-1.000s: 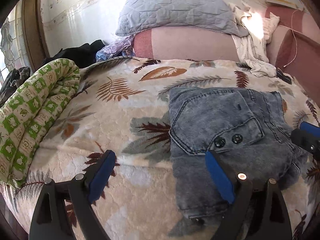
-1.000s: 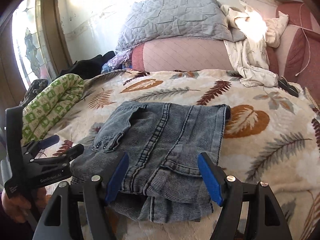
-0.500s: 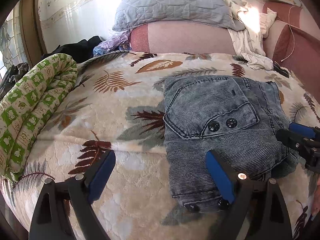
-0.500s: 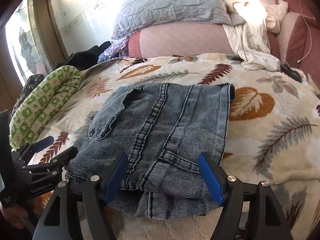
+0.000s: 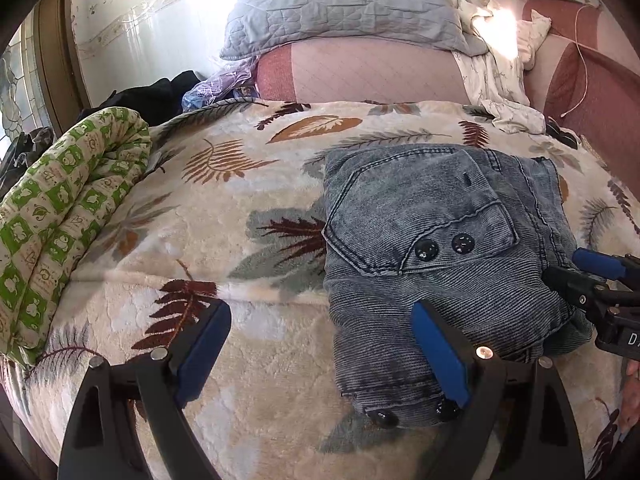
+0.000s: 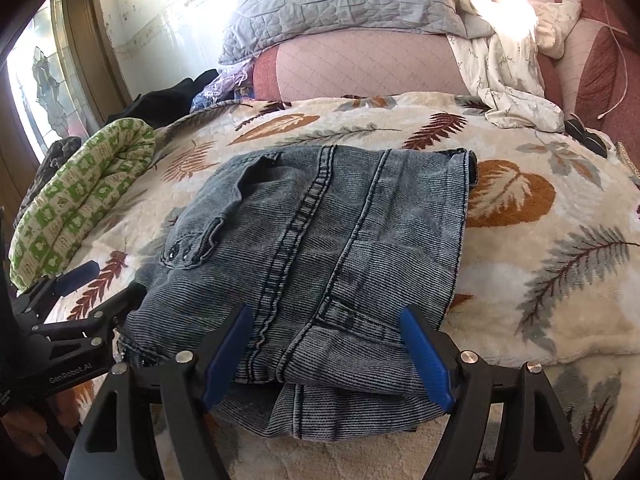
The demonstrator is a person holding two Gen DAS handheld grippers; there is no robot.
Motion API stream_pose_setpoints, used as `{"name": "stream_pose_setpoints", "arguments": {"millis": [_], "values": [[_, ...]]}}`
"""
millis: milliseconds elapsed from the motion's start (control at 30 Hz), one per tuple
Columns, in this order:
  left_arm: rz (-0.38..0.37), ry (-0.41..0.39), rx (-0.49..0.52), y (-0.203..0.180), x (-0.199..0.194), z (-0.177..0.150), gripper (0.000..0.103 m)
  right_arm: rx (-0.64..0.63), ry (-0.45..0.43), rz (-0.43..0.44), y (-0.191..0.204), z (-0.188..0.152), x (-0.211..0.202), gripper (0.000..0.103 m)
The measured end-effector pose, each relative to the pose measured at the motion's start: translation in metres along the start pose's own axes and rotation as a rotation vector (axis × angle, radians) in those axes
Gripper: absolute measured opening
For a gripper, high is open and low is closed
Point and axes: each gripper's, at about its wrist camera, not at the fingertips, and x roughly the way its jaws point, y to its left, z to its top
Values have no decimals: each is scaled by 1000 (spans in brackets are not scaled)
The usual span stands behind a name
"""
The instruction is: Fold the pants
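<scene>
Item: denim pants (image 6: pixel 320 248), already folded into a compact stack, being kept on the leaf-print blanket (image 6: pixel 540 280).

Position relative to right gripper (image 6: pixel 328 356): the stack is lying directly ahead of and beneath it, its near edge being straddled by the two blue pads. The jaws have just been opening; they are standing spread, with denim between them but no pad seen pressing on it, so nothing is being held.

Position relative to left gripper (image 5: pixel 320 352): the stack is lying ahead and off to its right side; only the right-hand pad is hanging over the cloth near the buttoned corner, the other pad being held over bare blanket. Jaws are standing wide, clasping nothing.

Long axis: the seams are running away from the right gripper, toward the pillow (image 6: pixel 340 4); the stack is being judged slightly longer that way than across.

Nearer hand: the right one is being judged better centred on the stack. Any further fold or smoothing would be begun from this near edge.
</scene>
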Motion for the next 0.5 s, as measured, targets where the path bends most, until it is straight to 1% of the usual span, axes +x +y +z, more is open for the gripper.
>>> {"name": "stream_pose_setpoints", "arguments": {"millis": [300, 500], "values": [[-14, 36, -5, -1, 12, -4, 92, -13, 6, -6, 0, -1, 4, 82], [-3, 36, 18, -5, 15, -5, 93, -11, 6, -8, 0, -1, 7, 85]]}}
